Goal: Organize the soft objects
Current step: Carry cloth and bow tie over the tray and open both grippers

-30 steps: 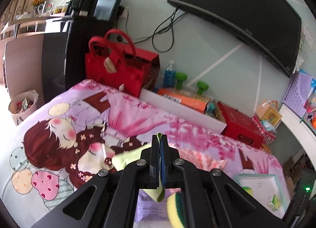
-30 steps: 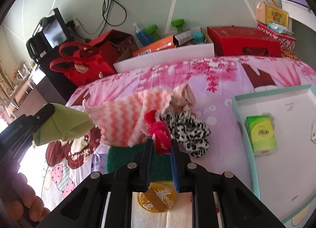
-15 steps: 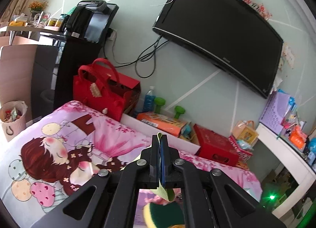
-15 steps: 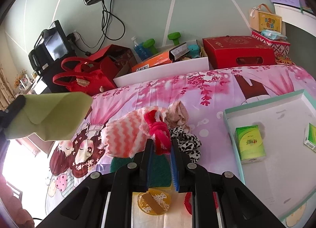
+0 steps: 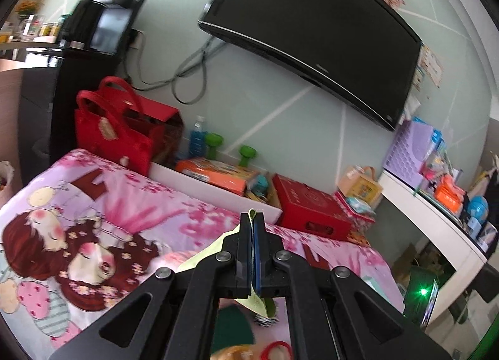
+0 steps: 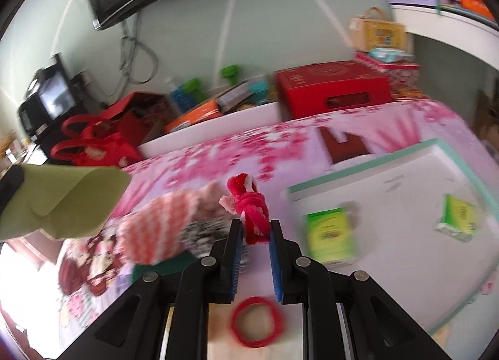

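Right hand-held gripper [image 6: 255, 229] clenching red scrunchie [image 6: 251, 208], white tray [image 6: 405, 172] — two green packets [image 6: 330, 236].

Two grippers are in play: the left gripper [image 5: 252, 219], at the lower centre of its own view, and the right gripper [image 6: 255, 229], at the lower centre of its view. One light green cloth [image 6: 65, 201] hangs at the left of the right wrist frame. One red fuzzy tie [image 6: 252, 213] sits at centre. One pink zigzag cloth [image 6: 156, 232] lies left of centre, with one black-and-white spotted piece [image 6: 202, 232] beside it. One red hair ring [image 6: 257, 321] lies at the bottom. Two green tissue packs [image 6: 330, 235] [image 6: 458, 218] lie in one white tray [image 6: 389, 172] at the right. Two green dumbbells [image 5: 213, 140] [image 5: 248, 154] stand mid-frame, one red handbag [image 5: 115, 129] at the left and one television [image 5: 312, 32] at the top.
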Tool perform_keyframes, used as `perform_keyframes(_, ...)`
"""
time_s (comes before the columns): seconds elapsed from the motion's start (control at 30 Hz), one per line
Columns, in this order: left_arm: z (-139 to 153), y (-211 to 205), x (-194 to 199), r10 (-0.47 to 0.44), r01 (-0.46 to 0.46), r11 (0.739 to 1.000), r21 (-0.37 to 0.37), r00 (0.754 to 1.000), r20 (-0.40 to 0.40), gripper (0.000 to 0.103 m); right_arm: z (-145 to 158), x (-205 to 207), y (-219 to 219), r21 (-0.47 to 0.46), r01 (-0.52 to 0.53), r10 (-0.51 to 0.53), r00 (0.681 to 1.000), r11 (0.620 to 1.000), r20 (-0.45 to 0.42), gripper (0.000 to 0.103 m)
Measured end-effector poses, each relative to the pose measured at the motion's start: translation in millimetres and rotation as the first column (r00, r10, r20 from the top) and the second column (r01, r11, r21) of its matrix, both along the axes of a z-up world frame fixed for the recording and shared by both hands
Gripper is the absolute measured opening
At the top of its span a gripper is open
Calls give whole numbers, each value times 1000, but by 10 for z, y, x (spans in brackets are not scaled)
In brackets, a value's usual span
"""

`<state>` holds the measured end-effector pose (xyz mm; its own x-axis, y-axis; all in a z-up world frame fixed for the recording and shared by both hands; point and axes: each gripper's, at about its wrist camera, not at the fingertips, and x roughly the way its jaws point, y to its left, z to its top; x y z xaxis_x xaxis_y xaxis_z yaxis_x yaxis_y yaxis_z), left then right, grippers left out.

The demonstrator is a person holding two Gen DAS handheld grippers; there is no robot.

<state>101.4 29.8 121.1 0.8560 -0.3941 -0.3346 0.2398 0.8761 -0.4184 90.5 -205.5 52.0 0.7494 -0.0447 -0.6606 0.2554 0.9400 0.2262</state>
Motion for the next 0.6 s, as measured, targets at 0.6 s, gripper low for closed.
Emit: perform_keyframes(0.6,-145,-1508,202,-331,337,941,45,938,-104,1,-116,-471,-1383,-90,455,-463,880,886,-105,18)
